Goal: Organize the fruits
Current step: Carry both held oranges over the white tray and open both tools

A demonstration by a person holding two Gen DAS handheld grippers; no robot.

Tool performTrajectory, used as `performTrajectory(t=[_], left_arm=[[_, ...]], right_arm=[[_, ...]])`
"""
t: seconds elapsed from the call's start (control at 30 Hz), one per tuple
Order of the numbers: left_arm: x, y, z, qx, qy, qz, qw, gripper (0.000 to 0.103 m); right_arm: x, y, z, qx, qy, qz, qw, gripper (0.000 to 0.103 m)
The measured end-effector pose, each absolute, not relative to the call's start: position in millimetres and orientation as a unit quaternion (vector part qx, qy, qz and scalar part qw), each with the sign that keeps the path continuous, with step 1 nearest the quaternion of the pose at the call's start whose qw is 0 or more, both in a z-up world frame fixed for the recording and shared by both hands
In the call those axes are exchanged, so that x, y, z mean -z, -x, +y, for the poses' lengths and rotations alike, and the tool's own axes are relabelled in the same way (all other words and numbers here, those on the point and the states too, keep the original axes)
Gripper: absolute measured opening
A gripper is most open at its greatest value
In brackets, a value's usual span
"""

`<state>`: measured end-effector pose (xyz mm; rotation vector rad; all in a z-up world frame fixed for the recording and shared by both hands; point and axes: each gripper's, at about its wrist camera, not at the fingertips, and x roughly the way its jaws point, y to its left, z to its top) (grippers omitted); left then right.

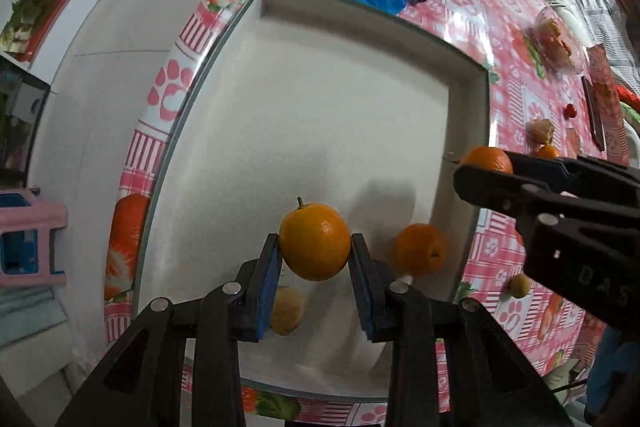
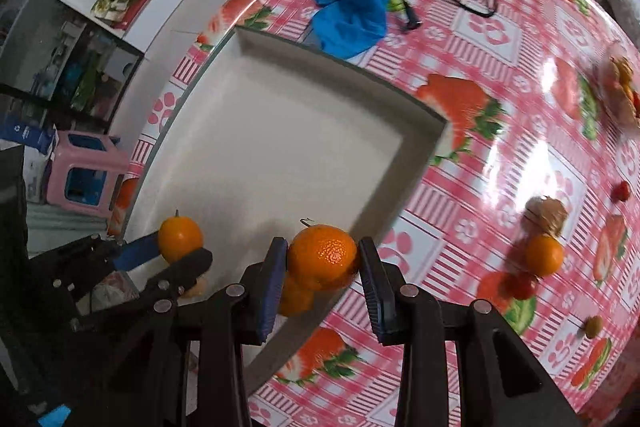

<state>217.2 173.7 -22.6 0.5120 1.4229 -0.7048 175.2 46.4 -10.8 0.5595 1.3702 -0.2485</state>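
Two tools — left tool [image 1: 315, 251], right tool [image 2: 323, 259] — each clamping an orange above the tray [image 1: 320, 75]

A pale fruit [image 1: 285, 311] is lying half hidden behind the left gripper's blue pad [image 1: 267, 291] at six o'clock on the white tray [image 1: 320, 99]. At three o'clock, a clear container [image 2: 622, 87] is smearing into blur, its contents unreadable. An orange [image 2: 294, 297] is peeking from beneath the right gripper's held orange [image 2: 322, 255].
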Motion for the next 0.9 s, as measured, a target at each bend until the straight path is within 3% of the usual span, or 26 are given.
performTrajectory(t=[0.4, 0.6, 0.63, 0.7, 0.83, 0.87, 0.9], left_arm=[[30.8, -219.3, 183.0, 0.304, -0.233, 0.638, 0.668, 0.040], [23.6, -220.9, 183.1, 0.302, -0.236, 0.631, 0.675, 0.068], [21.9, -221.6, 183.1, 0.302, -0.238, 0.629, 0.676, 0.072], [18.9, -222.0, 183.9, 0.301, -0.241, 0.627, 0.677, 0.076], [15.1, -220.7, 183.6, 0.301, -0.247, 0.624, 0.678, 0.078], [13.9, -219.5, 183.7, 0.301, -0.249, 0.623, 0.677, 0.078], [12.6, -217.9, 183.5, 0.301, -0.251, 0.622, 0.677, 0.078]], right_arm=[[33.5, -189.6, 63.0, 0.101, -0.243, 0.645, 0.717, 0.038], [33.8, -191.4, 64.7, 0.098, -0.241, 0.646, 0.717, 0.039], [32.5, -191.2, 64.6, 0.097, -0.242, 0.645, 0.718, 0.042], [29.8, -190.7, 63.9, 0.095, -0.242, 0.642, 0.721, 0.059], [22.5, -190.7, 61.9, 0.094, -0.243, 0.636, 0.726, 0.059], [21.0, -189.1, 60.2, 0.094, -0.243, 0.635, 0.727, 0.065], [20.0, -187.4, 59.1, 0.095, -0.245, 0.634, 0.727, 0.088]])
